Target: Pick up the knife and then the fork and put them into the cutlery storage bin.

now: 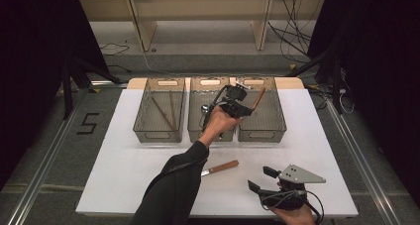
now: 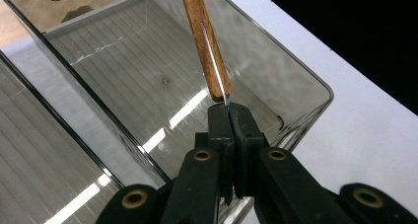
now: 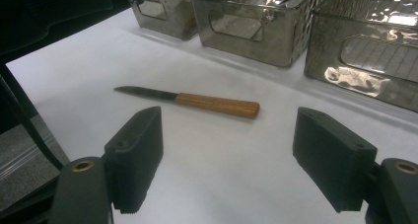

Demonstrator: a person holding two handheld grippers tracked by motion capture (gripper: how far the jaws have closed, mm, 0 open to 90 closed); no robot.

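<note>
- A white table (image 1: 124,170) takes up the middle of the high view, with dark floor on both sides of it and a pale wooden shelf frame (image 1: 198,17) beyond its far edge.
- Three smoky see-through bins stand in a row at the far side of the table, almost touching: the left bin (image 1: 140,111) holds two thin brown sticks (image 1: 163,112), the middle bin (image 1: 195,128) holds some metal pieces (too small to name), and the right bin (image 1: 277,117) has a bare ribbed floor in the left gripper view.
- The person's left arm, in a dark sleeve (image 1: 173,190), reaches forward from the bottom edge to the bins.
- The left gripper (image 1: 246,107) is held over the right bin; in its own view its jaws are pressed together on the thin metal blade of a knife (image 2: 207,46) whose wooden handle points up and away, tilted above the bin.
- The right gripper (image 1: 261,178) rests low at the near right part of the table in the person's right hand; its jaws stand wide apart with nothing between them, as the right gripper view shows plainly.
- A second knife (image 1: 220,168) with a wooden handle lies flat on the table between the sleeve and the right gripper, just beyond that gripper's spread jaws, with its blade pointing toward the sleeve.
</note>
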